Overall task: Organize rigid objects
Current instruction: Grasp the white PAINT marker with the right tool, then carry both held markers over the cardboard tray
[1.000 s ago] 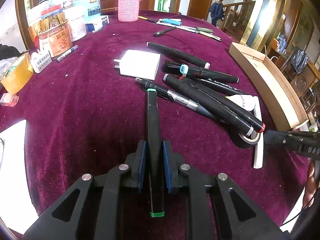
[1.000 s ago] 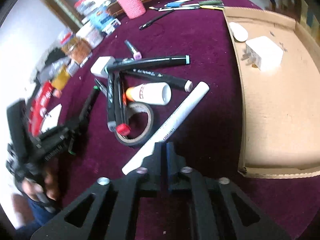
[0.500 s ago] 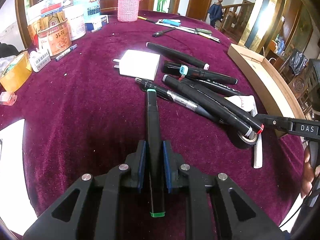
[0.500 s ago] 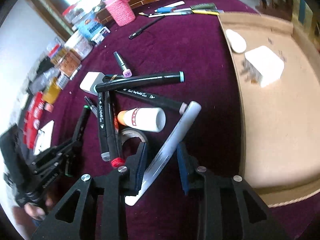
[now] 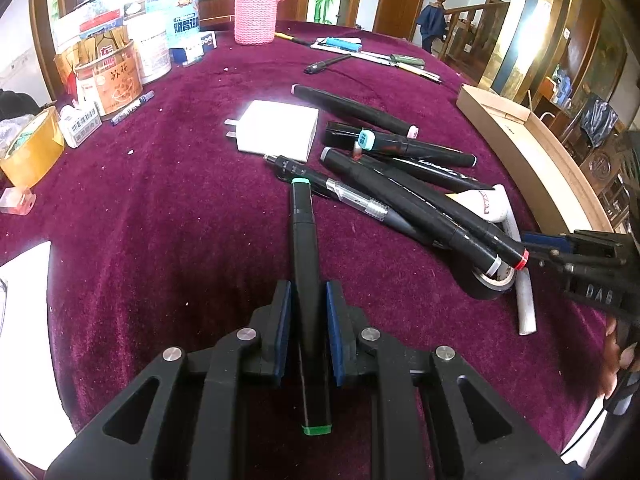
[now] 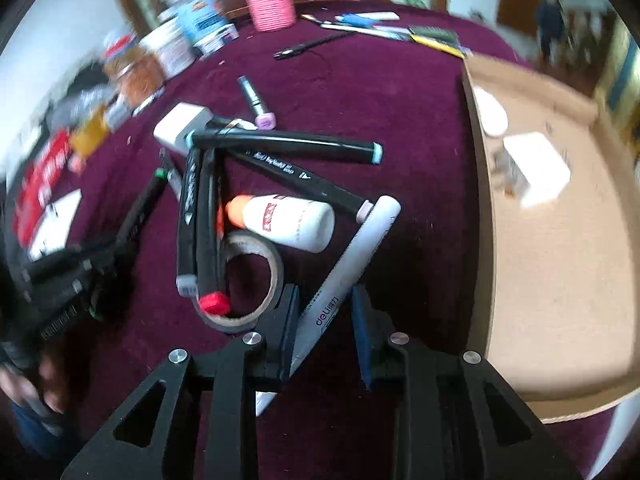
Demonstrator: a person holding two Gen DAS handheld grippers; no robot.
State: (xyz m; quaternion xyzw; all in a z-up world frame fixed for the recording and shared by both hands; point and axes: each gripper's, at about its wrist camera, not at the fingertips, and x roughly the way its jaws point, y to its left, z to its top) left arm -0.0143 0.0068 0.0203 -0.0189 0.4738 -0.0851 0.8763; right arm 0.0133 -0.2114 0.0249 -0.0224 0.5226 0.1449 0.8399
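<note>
My left gripper [image 5: 307,300] is shut on a black marker with green caps [image 5: 303,232], held low over the purple cloth. My right gripper [image 6: 325,312] is open, its jaws on either side of a white Deli marker [image 6: 352,256] lying on the cloth. A pile of black markers [image 6: 200,216], a white glue bottle [image 6: 292,222] and a tape roll [image 6: 256,280] lie just left of it. The right gripper also shows at the right edge of the left wrist view [image 5: 560,248]. A cardboard tray [image 6: 476,184] holds a white charger [image 6: 536,172].
A second white charger [image 5: 276,130] lies beyond the markers. Cans and boxes [image 5: 116,76], a yellow tape roll [image 5: 28,148] and a pink knitted cup [image 5: 254,12] stand at the far left. Pens [image 5: 360,50] lie at the back.
My right gripper has opened and moved forward around the white marker, which now lies between its jaws. My left gripper stays shut on the green-capped marker.
</note>
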